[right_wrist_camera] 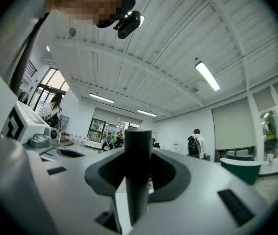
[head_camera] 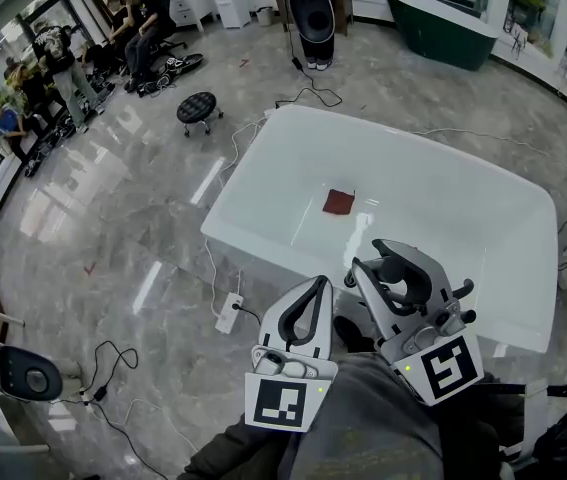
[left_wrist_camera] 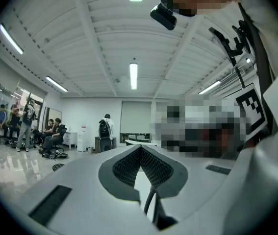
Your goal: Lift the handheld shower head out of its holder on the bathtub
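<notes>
A dark, round shower head handle point(right_wrist_camera: 138, 180) stands upright between the jaws of my right gripper point(right_wrist_camera: 138, 153), which is shut on it. In the head view that right gripper point(head_camera: 383, 260) is held over the near rim of the white bathtub point(head_camera: 263, 233), with the dark handle point(head_camera: 391, 269) in its jaws. Beside it on the left, my left gripper point(head_camera: 318, 281) points the same way, with its tips together and nothing in them. In the left gripper view the left gripper point(left_wrist_camera: 140, 149) has its tips touching. The holder is not visible.
A red-brown square point(head_camera: 339, 201) lies on the tub floor. On the grey marble floor lie a white power strip point(head_camera: 229, 313) with cables and a black stool point(head_camera: 199, 108). A dark green bathtub point(head_camera: 443, 23) stands at the back, and people point(head_camera: 138, 13) sit at the far left.
</notes>
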Demonstrator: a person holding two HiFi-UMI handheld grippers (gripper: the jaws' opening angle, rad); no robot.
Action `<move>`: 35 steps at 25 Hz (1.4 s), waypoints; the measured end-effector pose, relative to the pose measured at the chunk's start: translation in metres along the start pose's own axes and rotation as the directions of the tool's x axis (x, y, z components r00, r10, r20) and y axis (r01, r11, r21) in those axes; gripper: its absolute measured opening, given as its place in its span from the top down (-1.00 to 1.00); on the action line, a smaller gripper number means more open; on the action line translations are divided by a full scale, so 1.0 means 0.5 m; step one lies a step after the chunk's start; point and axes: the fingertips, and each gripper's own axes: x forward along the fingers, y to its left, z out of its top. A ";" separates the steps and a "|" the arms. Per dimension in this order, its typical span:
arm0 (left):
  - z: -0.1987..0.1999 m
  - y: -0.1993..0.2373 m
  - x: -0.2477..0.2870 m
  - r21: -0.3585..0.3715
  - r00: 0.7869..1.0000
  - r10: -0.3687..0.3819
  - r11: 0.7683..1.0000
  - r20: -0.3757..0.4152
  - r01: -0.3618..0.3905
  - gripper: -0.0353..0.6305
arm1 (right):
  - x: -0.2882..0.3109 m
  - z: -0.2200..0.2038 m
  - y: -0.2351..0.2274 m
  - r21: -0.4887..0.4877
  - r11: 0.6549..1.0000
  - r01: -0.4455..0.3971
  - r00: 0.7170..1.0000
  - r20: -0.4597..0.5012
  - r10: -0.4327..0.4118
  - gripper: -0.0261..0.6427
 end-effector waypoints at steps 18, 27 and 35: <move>0.000 -0.032 -0.072 0.049 1.000 -0.010 0.999 -0.001 0.010 0.89 | -0.056 0.025 0.055 0.003 1.000 0.021 0.999 0.033 -0.021 0.56; 0.001 -0.099 -0.088 0.035 0.999 0.048 0.998 -0.002 -0.048 0.89 | -0.132 0.071 0.048 0.000 1.000 -0.017 0.996 0.086 0.016 0.56; 0.021 -0.162 -0.136 0.063 0.997 0.072 0.995 0.000 -0.072 0.89 | -0.216 0.103 0.068 0.003 1.000 -0.031 0.994 0.103 0.030 0.56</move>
